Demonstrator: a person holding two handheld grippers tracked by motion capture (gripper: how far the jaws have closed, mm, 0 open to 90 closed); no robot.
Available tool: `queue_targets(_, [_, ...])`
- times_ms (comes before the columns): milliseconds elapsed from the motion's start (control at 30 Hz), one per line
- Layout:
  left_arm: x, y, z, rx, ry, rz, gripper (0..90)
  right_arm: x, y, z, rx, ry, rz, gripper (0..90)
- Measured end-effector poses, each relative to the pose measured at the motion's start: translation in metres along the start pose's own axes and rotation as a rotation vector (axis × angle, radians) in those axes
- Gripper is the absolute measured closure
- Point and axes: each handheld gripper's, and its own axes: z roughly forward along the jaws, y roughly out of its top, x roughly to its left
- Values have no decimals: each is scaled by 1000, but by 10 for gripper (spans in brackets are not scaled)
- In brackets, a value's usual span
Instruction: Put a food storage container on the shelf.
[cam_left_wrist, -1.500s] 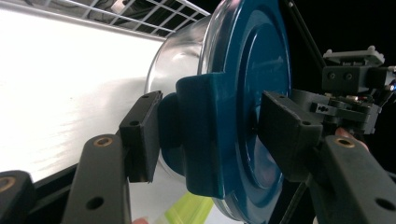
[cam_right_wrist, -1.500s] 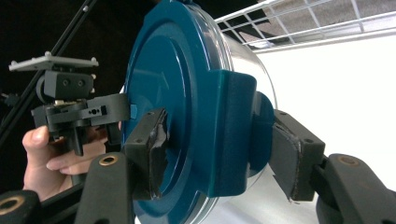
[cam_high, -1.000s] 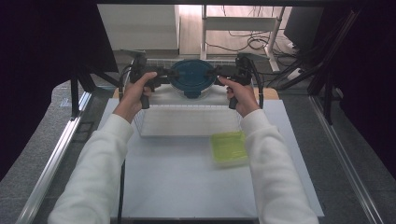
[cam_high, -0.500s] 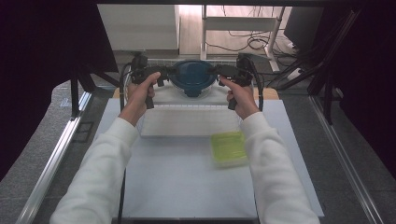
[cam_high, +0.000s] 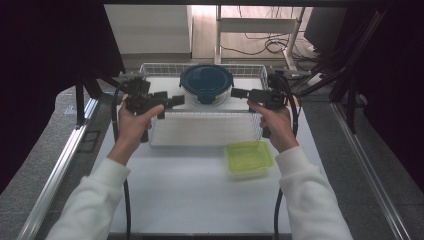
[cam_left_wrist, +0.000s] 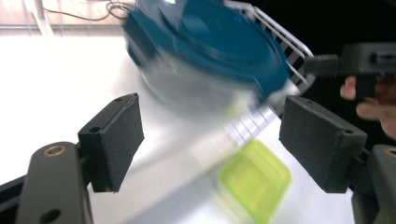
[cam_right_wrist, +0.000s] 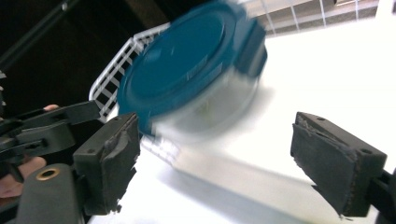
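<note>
both tools let go of the round container

left tool (cam_high: 172, 101) and right tool (cam_high: 239, 93) stand released, jaws spread wide, with nothing between the pads. their jaws have just been opening, and they now sit apart from the blue-lidded container (cam_high: 206, 83), one on each side of it. the container rests inside the white wire basket (cam_high: 205, 129) near the far edge of the surface (cam_high: 190, 200), about midway along that edge. in the left gripper view its blue lid (cam_left_wrist: 219, 42) lies beyond the open jaws, blurred; the right gripper view shows the same.

judging by this, the placing step looks done: the container is set down and freed. the next move likely calls for a reach to the green lidded box (cam_high: 248, 158), which lies on the surface just in front of the basket's near right corner. that needs one tool brought down over it, wide enough to straddle its sides.
</note>
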Motion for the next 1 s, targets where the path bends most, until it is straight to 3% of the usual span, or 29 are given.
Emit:
queue_targets(167, [-18, -43, -18, 25, 8, 54, 213, 8, -35, -28, -3, -21, -102, 194])
queue_targets(300, [-25, -74, -28, 46, 12, 101, 231, 10, -62, -41, 14, -35, -174, 210])
queue_targets(367, [-26, -89, -32, 54, 9, 110, 241, 9, -76, -44, 22, -45, -212, 215])
queue_targets(533, [-29, -121, -30, 90, 18, 129, 240, 2, -113, -50, 60, -19, -261, 222])
queue_targets(667, [-27, -139, -27, 120, 33, 113, 237, -2, -139, -55, 71, -41, -306, 228])
queue_targets(800, [-28, -156, -28, 136, 61, 91, 246, -7, -159, -59, 77, -53, -313, 246])
queue_targets(1000, [-24, -179, -27, 176, 93, 91, 246, -18, -183, -60, 143, -35, -295, 249])
